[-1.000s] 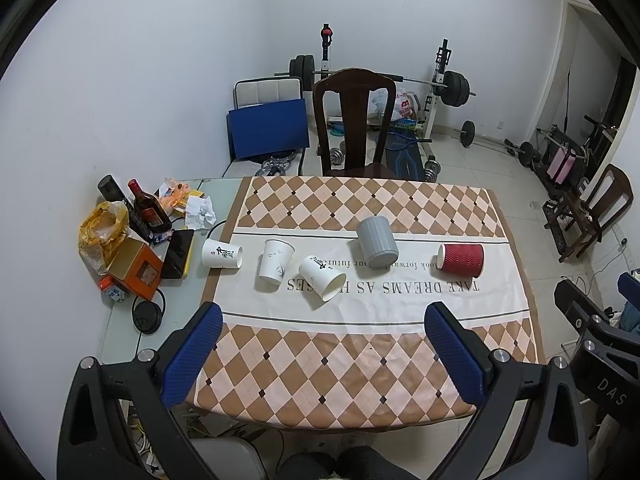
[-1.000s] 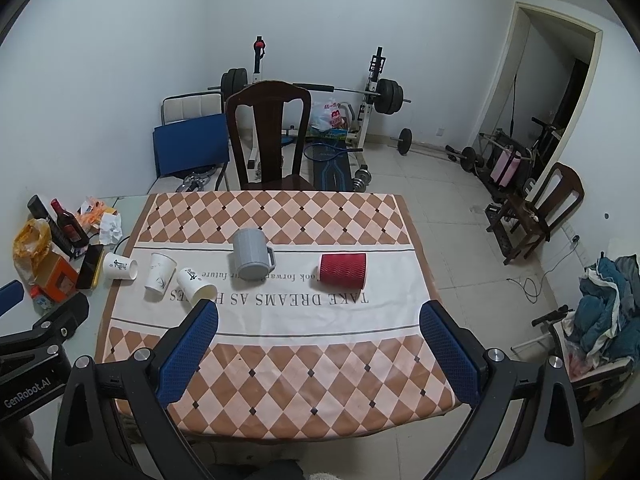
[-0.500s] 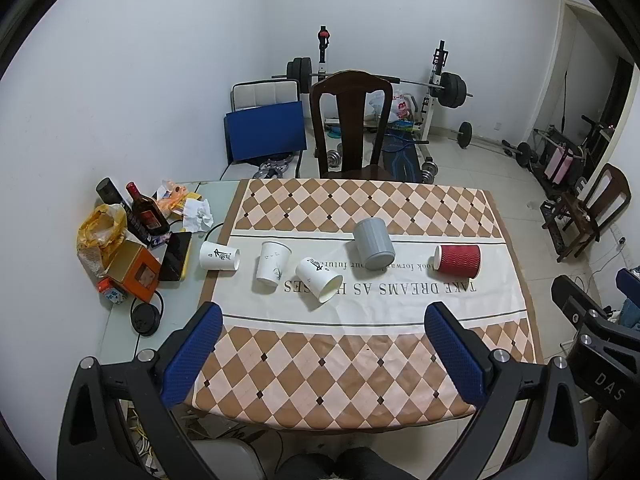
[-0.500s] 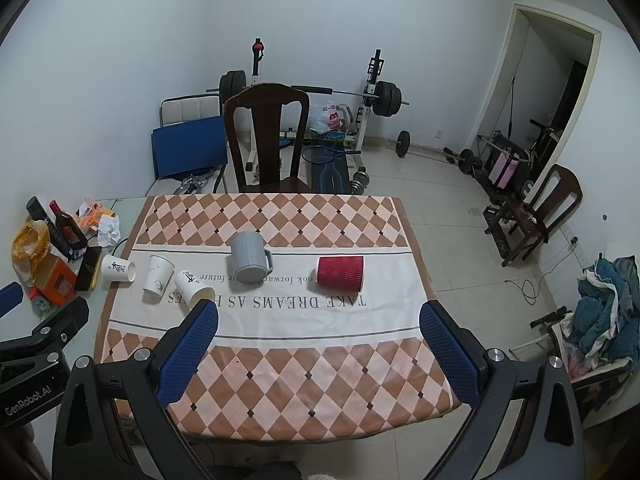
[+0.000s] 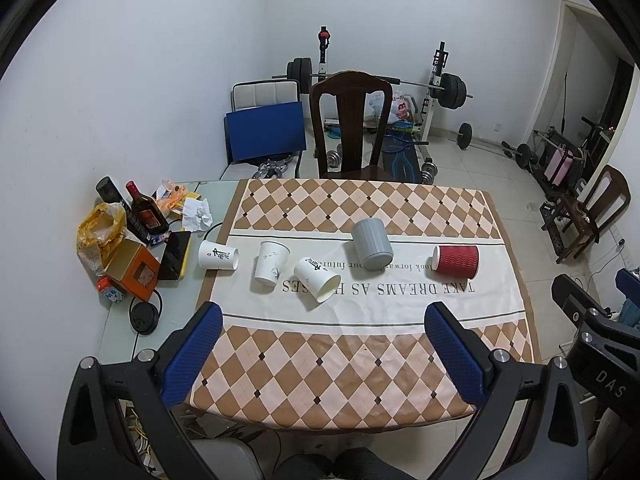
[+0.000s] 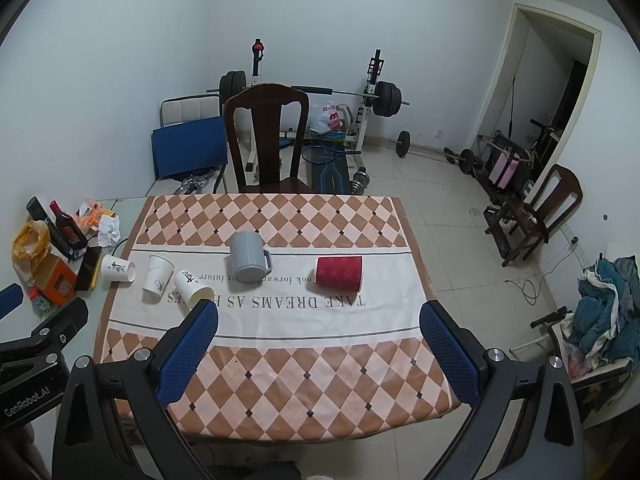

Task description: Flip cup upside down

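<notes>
Several cups sit in a row across the table's white cloth band. A red ribbed cup (image 5: 456, 261) (image 6: 339, 273) lies on its side at the right. A grey mug (image 5: 373, 249) (image 6: 249, 256) stands upside down. A white paper cup (image 5: 317, 284) (image 6: 192, 287) lies on its side, another (image 5: 271, 261) (image 6: 158, 274) stands upright, a third (image 5: 218, 255) (image 6: 117, 268) lies on its side at the left edge. My left gripper (image 5: 322, 328) and right gripper (image 6: 319, 326) are open and empty, high above the table's near edge.
A checkered cloth covers the table (image 5: 360, 364). Bottles, an orange box (image 5: 132, 268), a phone and bags crowd the table's left end. A dark wooden chair (image 5: 350, 120) stands behind the table. Weights and another chair (image 6: 548, 204) are on the floor at the right.
Both grippers have risen and drawn back a little, so the table looks slightly smaller and lower. The cups have not moved. Both grippers stay open.
</notes>
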The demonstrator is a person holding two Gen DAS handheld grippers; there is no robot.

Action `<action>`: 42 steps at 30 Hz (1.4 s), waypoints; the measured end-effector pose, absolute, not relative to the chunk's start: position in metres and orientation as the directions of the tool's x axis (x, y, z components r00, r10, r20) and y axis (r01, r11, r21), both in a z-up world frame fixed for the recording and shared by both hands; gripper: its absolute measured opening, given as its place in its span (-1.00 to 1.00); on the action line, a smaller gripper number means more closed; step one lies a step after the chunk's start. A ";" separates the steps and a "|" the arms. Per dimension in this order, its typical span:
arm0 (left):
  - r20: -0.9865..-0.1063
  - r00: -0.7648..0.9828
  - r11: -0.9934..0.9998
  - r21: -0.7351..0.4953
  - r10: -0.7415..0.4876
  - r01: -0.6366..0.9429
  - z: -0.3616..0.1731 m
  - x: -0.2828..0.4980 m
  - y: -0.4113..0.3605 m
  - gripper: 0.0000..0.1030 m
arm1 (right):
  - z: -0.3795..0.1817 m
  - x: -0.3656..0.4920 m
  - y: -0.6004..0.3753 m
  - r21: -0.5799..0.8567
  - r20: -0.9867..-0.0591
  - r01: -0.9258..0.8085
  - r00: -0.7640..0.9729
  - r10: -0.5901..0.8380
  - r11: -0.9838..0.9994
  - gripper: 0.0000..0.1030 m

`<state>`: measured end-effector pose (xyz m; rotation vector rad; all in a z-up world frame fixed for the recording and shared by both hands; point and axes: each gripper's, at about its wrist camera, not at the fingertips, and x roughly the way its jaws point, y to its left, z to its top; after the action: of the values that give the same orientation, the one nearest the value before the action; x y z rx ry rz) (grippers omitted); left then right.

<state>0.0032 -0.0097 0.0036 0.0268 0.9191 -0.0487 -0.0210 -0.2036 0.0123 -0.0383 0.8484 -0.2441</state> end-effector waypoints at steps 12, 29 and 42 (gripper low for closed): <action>-0.794 0.607 0.999 0.000 -0.032 0.053 0.003 0.004 -0.010 1.00 | 0.012 -0.021 -0.204 -0.129 -0.738 0.198 0.635 -0.227 0.972 0.98; -0.832 0.544 0.993 0.060 0.105 -0.099 -0.041 0.034 0.008 1.00 | -0.035 0.013 -0.204 -0.096 -0.815 0.121 0.560 -0.148 0.988 0.98; -0.933 0.206 0.926 0.225 0.294 -0.303 -0.195 0.088 0.112 1.00 | -0.259 0.117 -0.131 -0.064 -0.984 -0.023 0.167 -0.059 0.998 0.98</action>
<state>0.0883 0.1118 -0.1953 -0.0075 1.2984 0.4161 0.1172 -0.1312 -0.2592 -0.0695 1.4029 -0.0259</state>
